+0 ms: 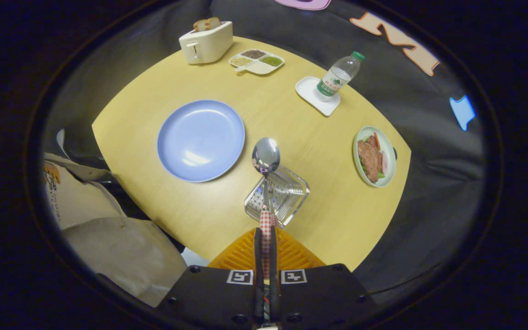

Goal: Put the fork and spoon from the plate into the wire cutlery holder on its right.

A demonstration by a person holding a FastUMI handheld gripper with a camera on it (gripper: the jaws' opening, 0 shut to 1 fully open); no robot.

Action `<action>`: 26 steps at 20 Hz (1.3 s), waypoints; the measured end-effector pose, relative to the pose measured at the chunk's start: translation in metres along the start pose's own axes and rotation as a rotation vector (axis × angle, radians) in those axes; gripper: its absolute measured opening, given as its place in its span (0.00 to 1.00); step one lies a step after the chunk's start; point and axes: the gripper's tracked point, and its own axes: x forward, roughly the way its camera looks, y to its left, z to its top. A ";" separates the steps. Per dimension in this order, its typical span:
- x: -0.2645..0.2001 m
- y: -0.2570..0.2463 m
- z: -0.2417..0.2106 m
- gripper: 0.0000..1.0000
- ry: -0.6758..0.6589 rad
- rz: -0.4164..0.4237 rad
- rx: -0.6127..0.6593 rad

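Above the wire cutlery holder (277,196), item in hand: one spoon (266,158), bowl forward, checked handle clamped between the closed fingers (266,238), which press on it from both sides. The spoon lies along the line of the fingers, its bowl just past the holder's far rim. The fork cannot be made out; whether it already sits in the holder is hard to tell through the wire.

Step in hand, as judged: spoon carried to the holder, release pending. To do it well, tip the spoon so one end points down into the basket, lower until it is inside the wire walls, then part the fingers; a release from this height risks a bounce off the rim or the light holder tipping over.

Surroundings, left to right:
- Person's pale sleeve and cloth (108,238), beside the near-left edge of the bench (291,119); clear of the path.
- Blue plate (200,140), bare, left of the holder.
- Toaster (206,41) with bread in its slots, far side.
- Divided dish (256,61) of grains, just beside the toaster.
- White coaster (312,94) bearing a water bottle (338,77), far right.
- Green plate (374,156) of food, right of the holder, near the bench edge.

Obstructions: none between spoon and holder; the blue plate is the nearest neighbour and stands apart from it.
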 end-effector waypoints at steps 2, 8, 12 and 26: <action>-0.003 -0.007 -0.010 0.08 0.034 0.005 0.000; -0.002 -0.036 -0.034 0.08 0.167 -0.016 -0.064; 0.003 -0.039 -0.040 0.08 0.245 0.004 -0.128; 0.025 -0.035 -0.025 0.11 0.420 0.018 -0.297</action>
